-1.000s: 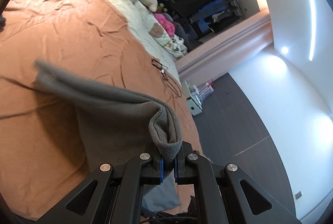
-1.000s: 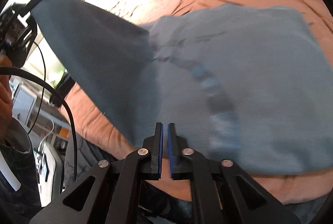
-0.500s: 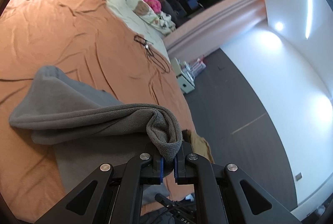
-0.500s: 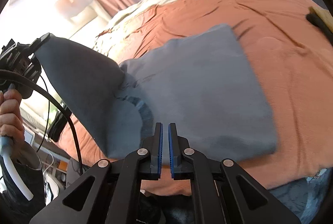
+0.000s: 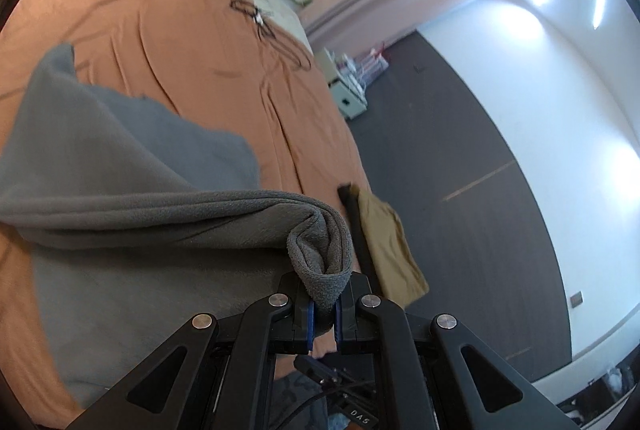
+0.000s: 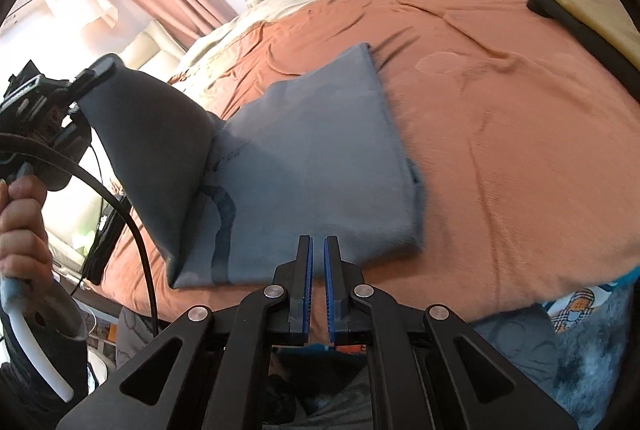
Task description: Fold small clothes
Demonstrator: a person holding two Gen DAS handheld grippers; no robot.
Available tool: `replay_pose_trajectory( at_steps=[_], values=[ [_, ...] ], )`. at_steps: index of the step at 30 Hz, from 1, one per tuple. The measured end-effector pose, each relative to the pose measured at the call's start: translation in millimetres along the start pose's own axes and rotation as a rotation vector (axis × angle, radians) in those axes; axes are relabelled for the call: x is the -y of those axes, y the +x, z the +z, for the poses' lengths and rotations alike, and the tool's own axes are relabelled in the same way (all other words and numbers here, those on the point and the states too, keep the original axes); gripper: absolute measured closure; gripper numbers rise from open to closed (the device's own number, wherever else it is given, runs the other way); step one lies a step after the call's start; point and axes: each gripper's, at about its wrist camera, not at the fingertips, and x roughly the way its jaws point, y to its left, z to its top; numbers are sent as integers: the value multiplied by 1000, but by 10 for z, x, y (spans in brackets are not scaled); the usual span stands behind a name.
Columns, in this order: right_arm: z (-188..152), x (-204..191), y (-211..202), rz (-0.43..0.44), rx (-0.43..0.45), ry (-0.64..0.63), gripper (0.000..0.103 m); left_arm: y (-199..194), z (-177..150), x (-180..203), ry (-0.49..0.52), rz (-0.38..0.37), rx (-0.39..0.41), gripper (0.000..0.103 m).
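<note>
Diagonally, soft grey folded garment [image 6: 316, 166] runs 7 to 1 o'clock on orange bed [image 6: 500, 134]; left gripper [image 5: 323, 310] pinches its lifted corner at 10 o'clock; right gripper [image 6: 316, 262] pressed together, empty, at its near edge.

The grey garment [image 6: 304, 166] is a soft, fleecy piece of clothing, partly folded on the orange bed cover [image 6: 500, 134] near the cover's front edge. Most of it lies flat in a doubled rectangle with one straight side edge and a squared far corner. A darker curved marking shows on its near left part. One corner is lifted off the bed and bunched into a thick roll [image 5: 320, 250], with the cloth stretching from that raised corner down in a taut, sloping sheet to the flat part.
</note>
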Motion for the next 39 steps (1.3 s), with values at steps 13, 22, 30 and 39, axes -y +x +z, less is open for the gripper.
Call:
replay_pose_trajectory(
  at_steps=[13, 22, 30, 39],
  values=[
    [-119, 182, -293, -49, 5, 22, 98, 714, -404, 71, 10, -8, -172, 97],
    [-173, 131, -530, -80, 62, -2, 38, 1071, -651, 15, 14, 26, -267, 97],
    [-166, 164, -540, -55, 48, 5, 38, 1279, -734, -181, -52, 2, -343, 61],
    [-101, -9, -363, -9, 28, -65, 40, 781, -586, -323, -74, 5, -244, 17]
  ],
)
